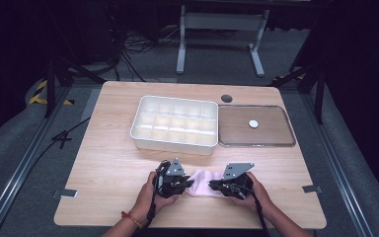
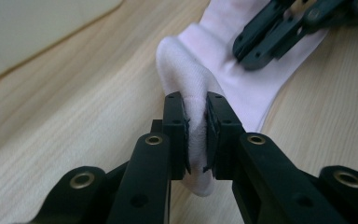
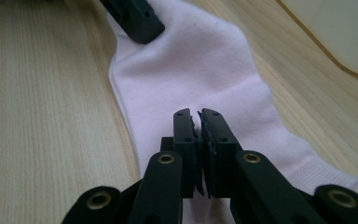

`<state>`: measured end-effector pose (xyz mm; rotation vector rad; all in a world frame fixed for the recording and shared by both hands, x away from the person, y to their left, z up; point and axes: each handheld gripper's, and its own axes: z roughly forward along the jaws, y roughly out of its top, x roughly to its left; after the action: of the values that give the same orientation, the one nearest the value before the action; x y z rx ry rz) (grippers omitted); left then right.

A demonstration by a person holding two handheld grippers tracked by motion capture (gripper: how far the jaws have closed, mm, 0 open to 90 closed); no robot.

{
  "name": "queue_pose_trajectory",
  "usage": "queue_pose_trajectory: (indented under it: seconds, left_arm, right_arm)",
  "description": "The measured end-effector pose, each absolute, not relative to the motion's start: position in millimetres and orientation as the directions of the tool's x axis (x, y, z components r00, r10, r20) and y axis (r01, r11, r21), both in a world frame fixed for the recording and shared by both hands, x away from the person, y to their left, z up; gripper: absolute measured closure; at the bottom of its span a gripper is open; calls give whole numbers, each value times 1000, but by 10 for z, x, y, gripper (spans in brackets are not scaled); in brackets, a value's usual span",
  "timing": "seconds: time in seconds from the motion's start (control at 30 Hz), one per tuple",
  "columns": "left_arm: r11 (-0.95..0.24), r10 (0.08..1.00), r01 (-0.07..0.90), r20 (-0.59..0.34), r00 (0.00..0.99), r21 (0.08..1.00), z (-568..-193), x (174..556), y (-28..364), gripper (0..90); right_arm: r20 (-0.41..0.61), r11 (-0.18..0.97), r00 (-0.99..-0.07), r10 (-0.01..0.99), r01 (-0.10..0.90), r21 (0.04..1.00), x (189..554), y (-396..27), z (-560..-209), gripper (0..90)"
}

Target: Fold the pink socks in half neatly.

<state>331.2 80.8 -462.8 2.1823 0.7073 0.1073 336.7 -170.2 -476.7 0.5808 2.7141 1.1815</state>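
Note:
A pale pink sock [image 1: 205, 181] lies flat on the wooden table near its front edge, between the person's two hands. My left gripper [image 1: 190, 183] is at the sock's left end, and in the left gripper view [image 2: 196, 112] its jaws are shut on a raised fold of the sock [image 2: 233, 79]. My right gripper [image 1: 213, 185] is at the other end. In the right gripper view [image 3: 199, 114] its jaws stand shut, tips down on the sock [image 3: 200, 70], pinching the thin cloth. Each gripper view also shows the other gripper resting on the sock: right gripper [image 2: 251, 58], left gripper [image 3: 142, 28].
A white box [image 1: 137, 129] divided into several compartments stands behind the sock at mid-table. To its right is a shallow clear-rimmed tray [image 1: 276, 144] holding a small white disc [image 1: 253, 123]. A dark round hole [image 1: 226, 98] sits near the table's far edge.

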Motion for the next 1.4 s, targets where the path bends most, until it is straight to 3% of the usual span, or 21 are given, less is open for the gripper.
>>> queue_pose_trajectory:
  seconds: [0.27,0.47,0.67,0.8,1.4]
  left_arm:
    - [-523,489,411,-132,862,747,-4562,3319,643,799]
    - [-532,501,417,-124,857,737,-4560,3324,662,799]
    - [-525,509,424,-127,851,737,-4563,3324,675,798]
    - [-528,509,425,-127,852,735,-4562,3331,659,789]
    - [-558,461,365,-87,883,745,-4507,3411,368,783]
  right_arm:
    - [42,634,-925,379,292,716,3433,-1630,-4750,849]
    - [41,598,-915,402,296,745,3446,-1706,-4714,757]
    - [-14,570,-867,499,316,759,3457,-2027,-4566,655]
    - [14,548,-840,543,367,752,3495,-2198,-4585,615]
    - [74,570,-846,527,417,708,3598,-2245,-4743,641]
